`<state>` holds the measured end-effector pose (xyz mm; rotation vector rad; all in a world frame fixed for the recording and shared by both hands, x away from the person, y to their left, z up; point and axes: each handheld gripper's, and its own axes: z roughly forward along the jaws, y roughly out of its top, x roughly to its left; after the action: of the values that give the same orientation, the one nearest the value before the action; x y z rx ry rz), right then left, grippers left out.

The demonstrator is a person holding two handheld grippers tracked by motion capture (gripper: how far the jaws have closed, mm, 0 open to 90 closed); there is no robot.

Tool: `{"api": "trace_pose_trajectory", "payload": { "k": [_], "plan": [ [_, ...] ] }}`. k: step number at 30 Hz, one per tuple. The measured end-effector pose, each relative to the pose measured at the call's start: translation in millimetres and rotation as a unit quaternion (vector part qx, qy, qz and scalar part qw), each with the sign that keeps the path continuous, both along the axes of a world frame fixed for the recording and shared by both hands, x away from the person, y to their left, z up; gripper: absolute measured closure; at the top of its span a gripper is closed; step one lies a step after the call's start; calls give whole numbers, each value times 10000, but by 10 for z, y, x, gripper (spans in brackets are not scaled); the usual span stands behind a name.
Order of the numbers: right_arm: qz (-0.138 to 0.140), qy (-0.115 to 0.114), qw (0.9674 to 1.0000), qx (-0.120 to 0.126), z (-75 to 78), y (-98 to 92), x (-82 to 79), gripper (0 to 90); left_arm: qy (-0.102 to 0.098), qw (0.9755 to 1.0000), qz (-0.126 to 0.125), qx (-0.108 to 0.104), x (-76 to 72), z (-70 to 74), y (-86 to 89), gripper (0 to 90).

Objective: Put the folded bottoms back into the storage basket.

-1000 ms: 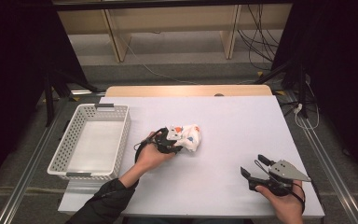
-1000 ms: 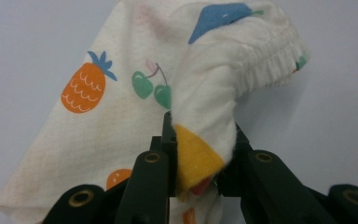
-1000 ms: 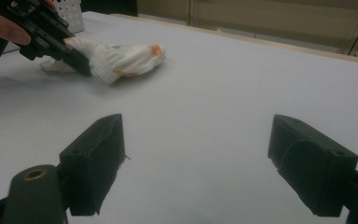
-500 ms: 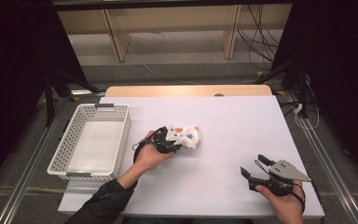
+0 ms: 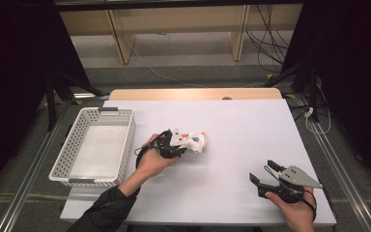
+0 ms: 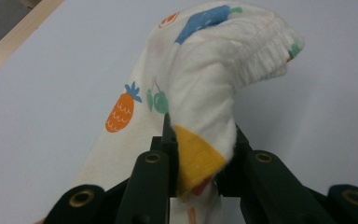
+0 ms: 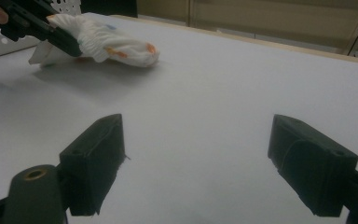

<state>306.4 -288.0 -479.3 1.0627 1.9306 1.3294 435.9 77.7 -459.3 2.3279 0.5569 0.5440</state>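
Left gripper [image 5: 179,145] pinches the white fruit-print cloth sock [image 5: 193,141], bunched on the white table [image 5: 241,125] just right of the white perforated plastic basket [image 5: 94,147]. Right gripper [image 5: 264,173], jaws spread and holding nothing, sits well apart from the sock, bare tabletop between.

Dark curtains flank my white table [image 5: 251,130].
Wooden shelving [image 5: 174,24] behind; cables [image 5: 265,43] trail over grey floor [image 5: 193,72].

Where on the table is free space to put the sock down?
The table is bare between the sock and the right gripper, and along the far edge. The white basket is empty too. It is crowded only where the left gripper grips the sock.
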Motion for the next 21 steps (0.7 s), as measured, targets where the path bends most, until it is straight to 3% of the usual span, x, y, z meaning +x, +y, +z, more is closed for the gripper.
{"api": "trace_pose_trajectory", "payload": {
  "k": [21],
  "plan": [
    [-9, -4, 10000, 7, 2, -2, -1, 193, -224, 9997, -87, 39, -91, 149, 27, 764]
  ]
}}
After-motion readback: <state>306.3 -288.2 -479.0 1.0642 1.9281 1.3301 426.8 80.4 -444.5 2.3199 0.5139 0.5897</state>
